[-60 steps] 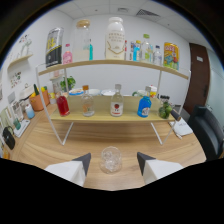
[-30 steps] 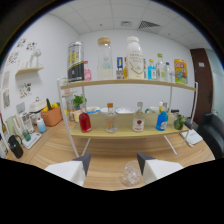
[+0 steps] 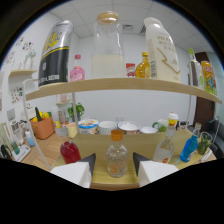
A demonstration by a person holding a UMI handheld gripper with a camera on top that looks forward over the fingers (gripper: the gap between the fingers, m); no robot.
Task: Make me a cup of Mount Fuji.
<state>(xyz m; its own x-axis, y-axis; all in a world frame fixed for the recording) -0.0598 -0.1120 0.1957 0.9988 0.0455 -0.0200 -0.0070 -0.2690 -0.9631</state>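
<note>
Setting: a wooden counter (image 3: 47, 147) in a white-walled room, carrying a two-tier wooden shelf unit. The upper shelf (image 3: 115, 85) runs across the view at mid height; the lower shelf (image 3: 95, 145) sits just above the fingers.

Upper shelf, counted: one black-and-yellow can (image 3: 55, 52), one pink bottle (image 3: 76, 70), one glass carafe with a cork lid (image 3: 108, 47) about a third full of whitish liquid, one orange juice bottle (image 3: 143, 66), one white carton-shaped jug (image 3: 162, 50), and further bottles towards the far end, not countable.

Lower shelf, counted: one red-liquid bottle (image 3: 70, 151), one small clear bottle with an orange cap (image 3: 116, 155), one clear bottle (image 3: 165, 147), one blue-liquid bottle (image 3: 190, 148), one green-liquid bottle (image 3: 203, 145). Three or four bowls (image 3: 107, 127) stand behind them.

Gripper (image 3: 112, 167): level, aimed at the lower shelf. The fingers (image 3: 75, 172) are spread apart, holding nothing; the orange-capped bottle stands upright on the shelf, in line with the gap between them. Whether it lies between the tips or just beyond them cannot be determined.
</note>
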